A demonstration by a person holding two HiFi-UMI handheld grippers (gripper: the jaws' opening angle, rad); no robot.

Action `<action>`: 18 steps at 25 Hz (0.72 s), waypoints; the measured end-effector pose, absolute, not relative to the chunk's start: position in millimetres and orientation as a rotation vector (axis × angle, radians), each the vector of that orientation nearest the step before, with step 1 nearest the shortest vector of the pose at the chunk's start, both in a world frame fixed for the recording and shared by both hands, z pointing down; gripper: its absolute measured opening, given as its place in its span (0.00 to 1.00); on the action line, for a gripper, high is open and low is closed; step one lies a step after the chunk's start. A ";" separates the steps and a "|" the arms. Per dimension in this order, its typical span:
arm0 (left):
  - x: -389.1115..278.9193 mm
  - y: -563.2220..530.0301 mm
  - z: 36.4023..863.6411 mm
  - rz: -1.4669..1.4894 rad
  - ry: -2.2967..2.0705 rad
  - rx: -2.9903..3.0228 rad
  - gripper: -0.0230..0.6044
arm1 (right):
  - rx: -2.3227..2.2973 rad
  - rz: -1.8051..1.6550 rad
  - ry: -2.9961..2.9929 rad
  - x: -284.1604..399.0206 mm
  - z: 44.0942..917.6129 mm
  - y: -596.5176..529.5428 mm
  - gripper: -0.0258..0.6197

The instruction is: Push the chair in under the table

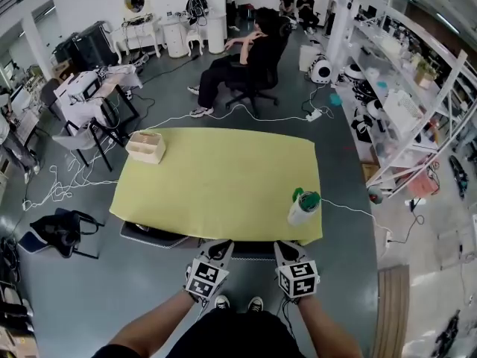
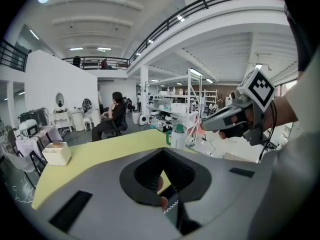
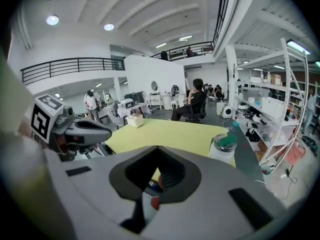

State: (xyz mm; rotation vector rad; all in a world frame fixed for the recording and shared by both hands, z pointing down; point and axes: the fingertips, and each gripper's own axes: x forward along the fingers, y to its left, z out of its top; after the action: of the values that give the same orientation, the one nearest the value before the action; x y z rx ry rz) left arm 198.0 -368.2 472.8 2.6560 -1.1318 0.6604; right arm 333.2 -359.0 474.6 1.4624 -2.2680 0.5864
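Left gripper and right gripper are both fully closed and empty, held side by side just short of the yellow table, apparently because the chair already sits tucked beneath its near edge

We record the surface as matt yellow and smooth; cloth or plastic, we cannot tell. The floor is grey and glossy. The left hand-held gripper and right hand-held gripper have matt grey plastic shells with ribbed black lining. The bottle is translucent white plastic.
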 end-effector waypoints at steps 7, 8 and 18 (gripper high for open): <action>196.7 -376.0 405.0 0.458 -1.188 2.703 0.05 | 1.548 0.505 -2.343 330.3 411.5 -369.0 0.06; 195.7 -377.1 395.2 0.429 -1.196 2.714 0.05 | 1.559 0.491 -2.354 329.4 402.8 -370.2 0.06; 192.9 -384.1 312.6 0.222 -1.253 2.821 0.05 | 1.657 0.365 -2.427 331.7 330.9 -377.8 0.06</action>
State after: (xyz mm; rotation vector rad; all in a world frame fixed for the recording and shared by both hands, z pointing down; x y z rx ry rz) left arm 192.9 -384.1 312.6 2.8210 -1.2528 0.2221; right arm 331.7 -377.8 330.9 1.6572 -2.4271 0.3648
